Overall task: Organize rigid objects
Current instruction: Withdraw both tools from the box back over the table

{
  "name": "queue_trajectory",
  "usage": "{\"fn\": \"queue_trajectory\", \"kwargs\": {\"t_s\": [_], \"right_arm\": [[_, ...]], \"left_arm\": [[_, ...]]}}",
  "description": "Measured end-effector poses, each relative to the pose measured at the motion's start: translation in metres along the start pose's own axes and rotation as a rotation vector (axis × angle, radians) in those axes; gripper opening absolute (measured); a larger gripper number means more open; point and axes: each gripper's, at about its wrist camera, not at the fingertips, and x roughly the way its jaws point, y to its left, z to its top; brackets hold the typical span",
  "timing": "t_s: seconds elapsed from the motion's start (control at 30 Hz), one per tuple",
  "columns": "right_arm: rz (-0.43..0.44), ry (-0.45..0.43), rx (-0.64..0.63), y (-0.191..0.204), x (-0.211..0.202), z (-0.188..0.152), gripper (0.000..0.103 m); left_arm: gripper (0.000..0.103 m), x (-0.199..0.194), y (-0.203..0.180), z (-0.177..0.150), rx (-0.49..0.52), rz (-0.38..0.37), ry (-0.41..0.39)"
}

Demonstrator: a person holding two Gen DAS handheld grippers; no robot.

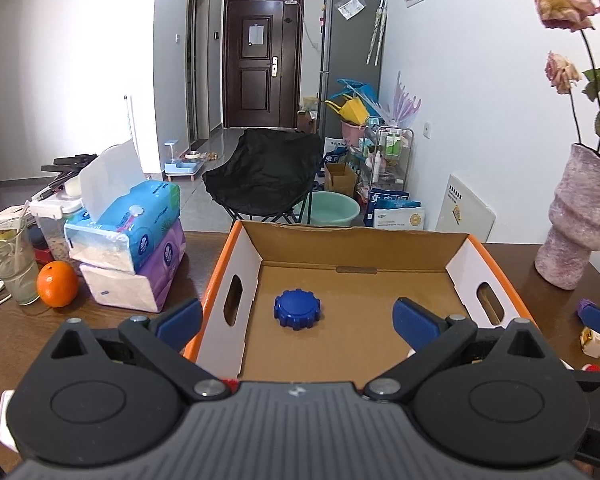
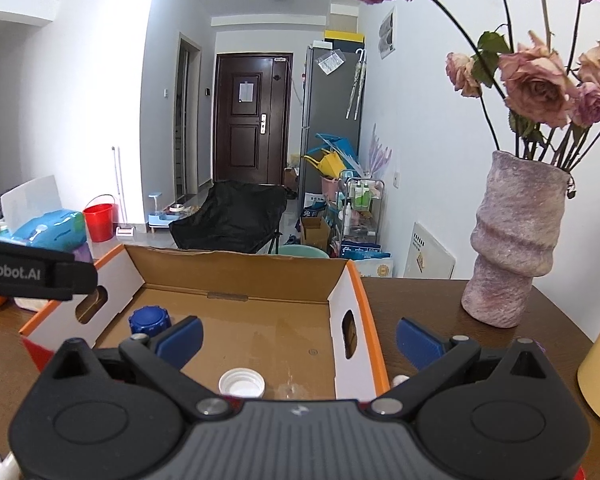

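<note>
Both grippers released: left (image 1: 298, 314) just behind blue cap (image 1: 297, 309) in box (image 1: 356, 236); right (image 2: 299, 338) above white cap (image 2: 242, 383).

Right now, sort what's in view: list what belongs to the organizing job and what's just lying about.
Job: box, blue cap and white cap inside it, left gripper, right gripper, both open and empty.

Lying about: vase, orange, tissue packs, glass.

Blue ridged cap (image 1: 297, 309) and white cap (image 2: 241, 383) lie in cardboard box (image 1: 352, 280).
</note>
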Motion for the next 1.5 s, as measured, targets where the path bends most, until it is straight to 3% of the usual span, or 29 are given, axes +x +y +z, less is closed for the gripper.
{"fn": "queue_trajectory", "kwargs": {"t_s": [1.5], "right_arm": [[0.050,-0.054,0.004,0.018,-0.171,-0.058,0.103]], "left_arm": [[0.103,-0.173,0.039,-0.083,-0.017,-0.015,-0.063]]}}
